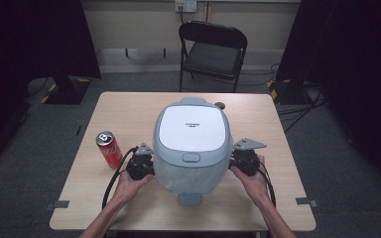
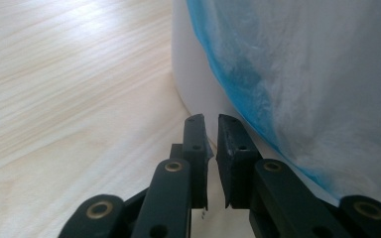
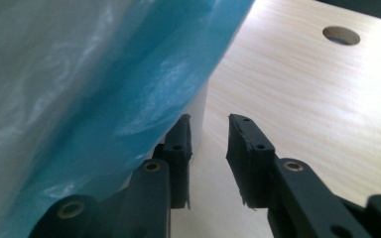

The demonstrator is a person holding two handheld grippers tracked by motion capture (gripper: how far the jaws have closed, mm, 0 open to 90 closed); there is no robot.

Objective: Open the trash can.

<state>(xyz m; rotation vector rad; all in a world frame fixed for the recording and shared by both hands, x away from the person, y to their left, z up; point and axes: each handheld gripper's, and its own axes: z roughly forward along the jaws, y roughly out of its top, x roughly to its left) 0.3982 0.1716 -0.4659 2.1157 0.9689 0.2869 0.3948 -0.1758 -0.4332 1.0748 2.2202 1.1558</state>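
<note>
I have the rice cooker [image 1: 191, 144] between my two tools on the surface [image 1: 129, 111]. My left tool [image 2: 212, 130] is nearly closed, empty, with the cooker's film-wrapped wall just to its right. My right tool [image 3: 208, 130] shows a narrow gap, gripping nothing, with the cooker against its left jaw. A red can [image 1: 108, 148] stands just outside my left tool.

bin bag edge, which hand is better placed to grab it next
Left, probably. The left gripper has its fingers nearly together right at the blue bag's edge on the bin's side. The right gripper shows a wider gap over bare table.
</note>
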